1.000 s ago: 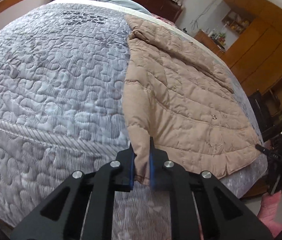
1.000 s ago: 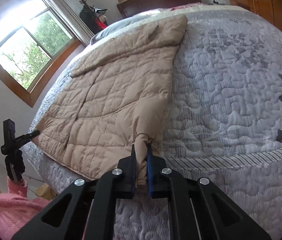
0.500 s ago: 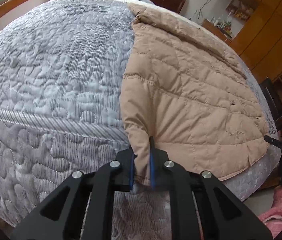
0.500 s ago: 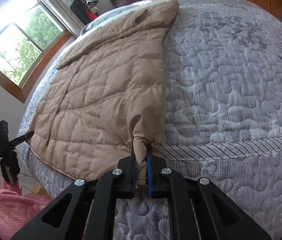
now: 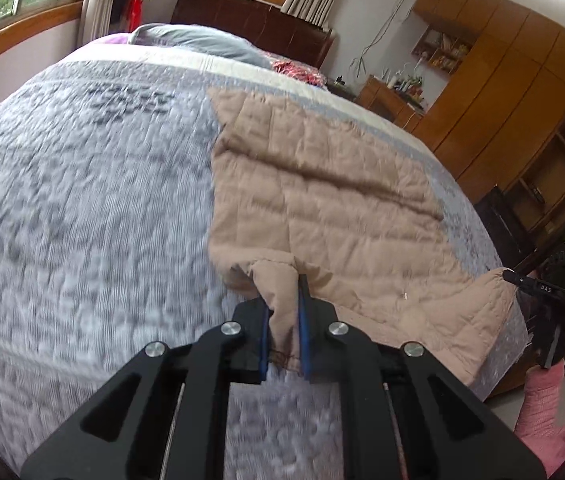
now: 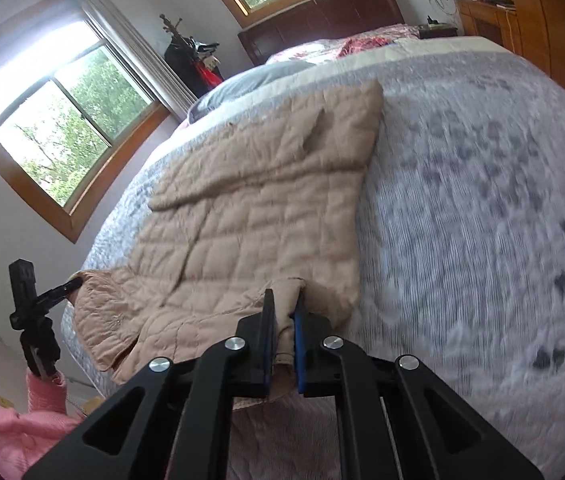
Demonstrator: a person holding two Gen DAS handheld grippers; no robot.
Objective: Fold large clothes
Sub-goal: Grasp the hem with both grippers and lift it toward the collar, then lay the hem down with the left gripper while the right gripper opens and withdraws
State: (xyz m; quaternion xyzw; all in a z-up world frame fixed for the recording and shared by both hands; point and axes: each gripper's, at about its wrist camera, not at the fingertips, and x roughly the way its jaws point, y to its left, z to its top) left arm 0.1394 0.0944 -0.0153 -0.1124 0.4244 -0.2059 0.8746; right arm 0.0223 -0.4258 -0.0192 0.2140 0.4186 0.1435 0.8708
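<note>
We held the coat (image 5: 322, 208) by its near hem, left gripper (image 5: 284, 316) and right gripper (image 6: 282, 332) each clamped on a corner, lifted near the bed's (image 5: 82, 220) foot edge. The fold was only started; most cloth lay flat.

The right gripper (image 6: 282, 344) at six o'clock is clamped on a bunched corner of the tan quilted coat (image 6: 258, 216), lifting that edge off the grey bedspread (image 6: 482, 220). The coat spreads toward eleven o'clock, one sleeve reaching twelve. At nine o'clock the left gripper (image 6: 74, 284) pinches the coat's other corner. A pink sleeve (image 6: 10, 428) shows at eight o'clock, a window (image 6: 62, 120) at ten.
</note>
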